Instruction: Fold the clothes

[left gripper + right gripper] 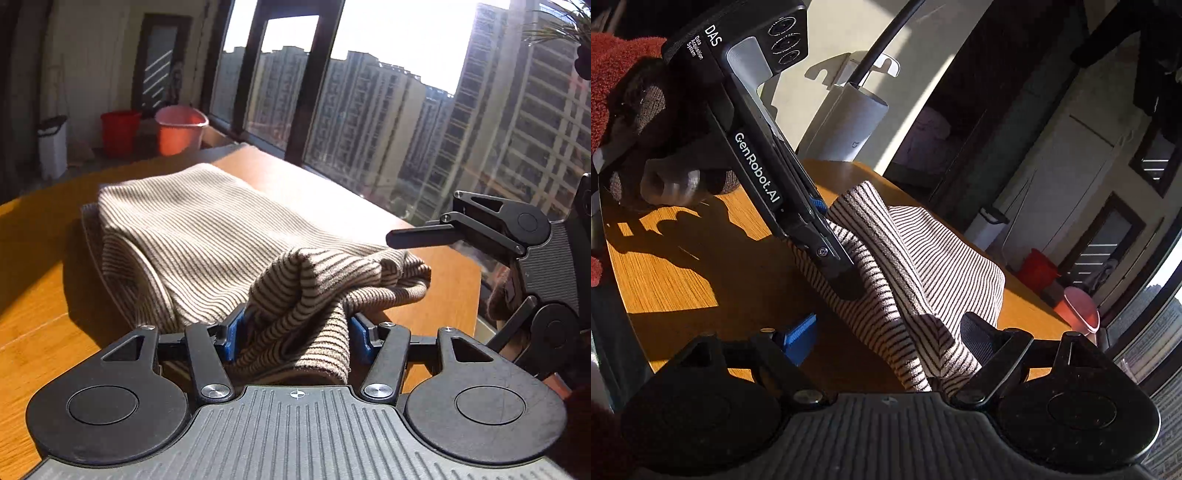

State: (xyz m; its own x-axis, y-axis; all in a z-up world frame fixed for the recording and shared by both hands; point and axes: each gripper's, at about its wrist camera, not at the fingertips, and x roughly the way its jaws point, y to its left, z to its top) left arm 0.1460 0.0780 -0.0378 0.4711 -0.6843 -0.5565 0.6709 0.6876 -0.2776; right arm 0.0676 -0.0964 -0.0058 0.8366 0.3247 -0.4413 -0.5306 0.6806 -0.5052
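A beige and brown striped garment [192, 229] lies partly folded on the wooden table [37, 277]. My left gripper [295, 336] is shut on a bunched corner of it, and the cloth fills the gap between the blue pads. The right wrist view shows one left finger [842, 273] pressed into the raised fold of the garment [945, 258]. My right gripper [886, 334] stands open. Cloth hangs between its jaws against the right finger, and the left blue pad [798, 338] is apart from it. In the left wrist view its upper finger [421, 234] sticks out above the cloth's right end.
The table's right edge [476, 273] runs close to a large window [406, 129]. Beyond the far end stand a red bucket [120, 131], a pink bucket [181, 129] and a white bin [53, 147]. A gloved hand [653, 110] holds the left gripper.
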